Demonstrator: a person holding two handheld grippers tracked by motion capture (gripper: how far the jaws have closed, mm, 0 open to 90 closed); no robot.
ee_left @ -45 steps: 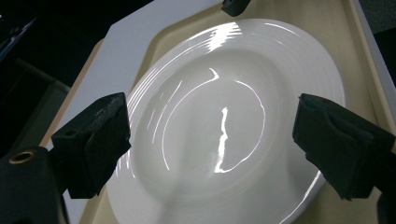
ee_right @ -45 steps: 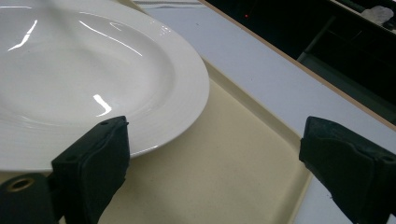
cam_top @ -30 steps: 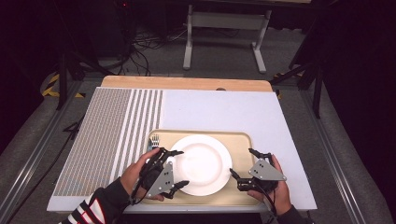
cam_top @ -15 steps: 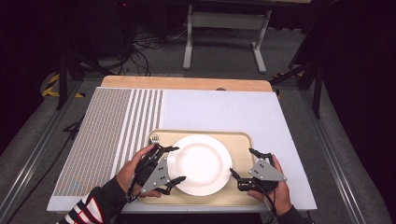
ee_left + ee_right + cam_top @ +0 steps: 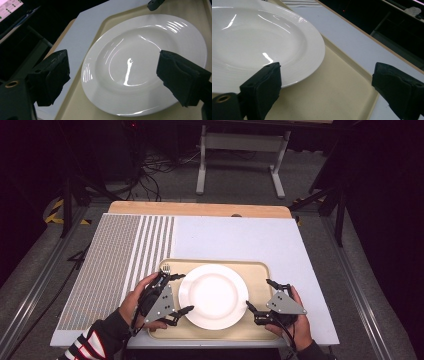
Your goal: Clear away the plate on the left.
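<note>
White tabletop, dark workshop behind. We are keeping a white plate centred on the beige tray; the left gripper and right gripper are flanking its rim, both spread wide, holding nothing, apparently readying a grasp.

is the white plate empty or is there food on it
Empty. The plate shows only a bare glossy white surface with light reflections in the high view and both gripper views; it lies flat on the tan tray.
</note>
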